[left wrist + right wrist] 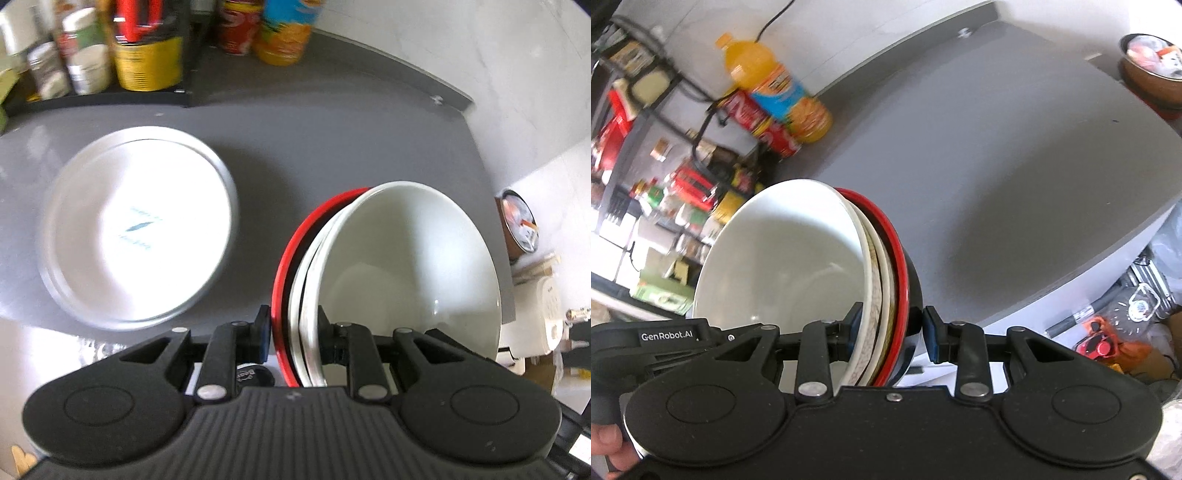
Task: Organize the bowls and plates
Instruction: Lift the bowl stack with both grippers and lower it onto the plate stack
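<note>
A nested stack of bowls hangs tilted above the grey table (314,147): a plain white bowl (406,266) on the inside, thin white and patterned rims behind it, and a red-rimmed black bowl (284,258) on the outside. My left gripper (293,325) is shut on the stack's rim, one pad on the red bowl's outside and one inside the white bowl. My right gripper (892,328) is shut on the opposite rim of the same stack (783,258). The left gripper's body (665,338) shows at the left of the right wrist view. A stack of white plates (136,229) rests on the table, left of the bowls.
A black rack (110,96) with jars and a yellow tin (147,62) lines the table's back. An orange juice bottle (775,92) and a red cola bottle (764,125) stand by the wall. A metal bowl (1152,70) sits off the table's far corner. Clutter lies below the table's edge (1089,280).
</note>
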